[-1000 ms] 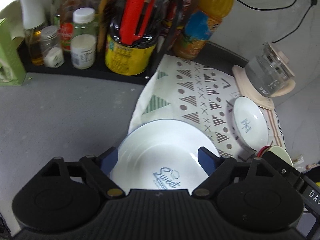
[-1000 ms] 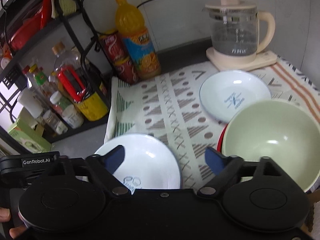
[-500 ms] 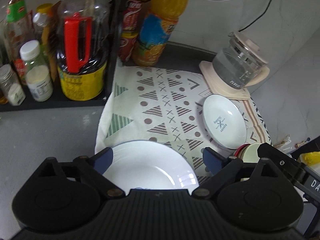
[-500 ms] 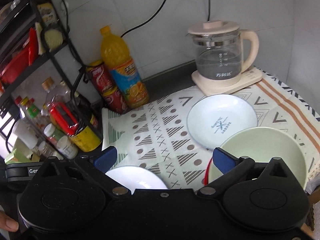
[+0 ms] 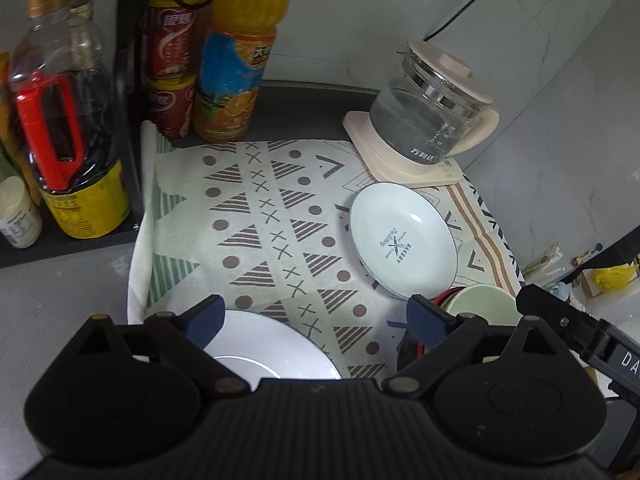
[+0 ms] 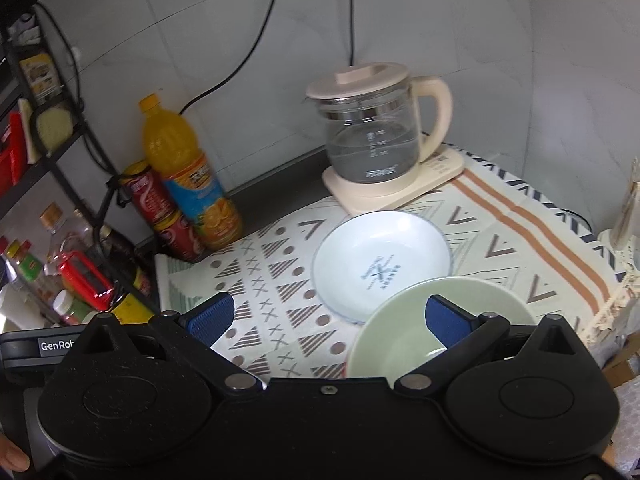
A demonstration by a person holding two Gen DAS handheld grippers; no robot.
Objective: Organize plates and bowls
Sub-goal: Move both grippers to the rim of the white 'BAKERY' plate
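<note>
BAKERY plate flat on cloth — rim up, print legible.

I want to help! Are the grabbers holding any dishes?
Left gripper: open, holding nothing.
Right gripper: open, holding nothing.

The left claw gapes empty above a white plate; a smaller plate lies at two o'clock.
</note>
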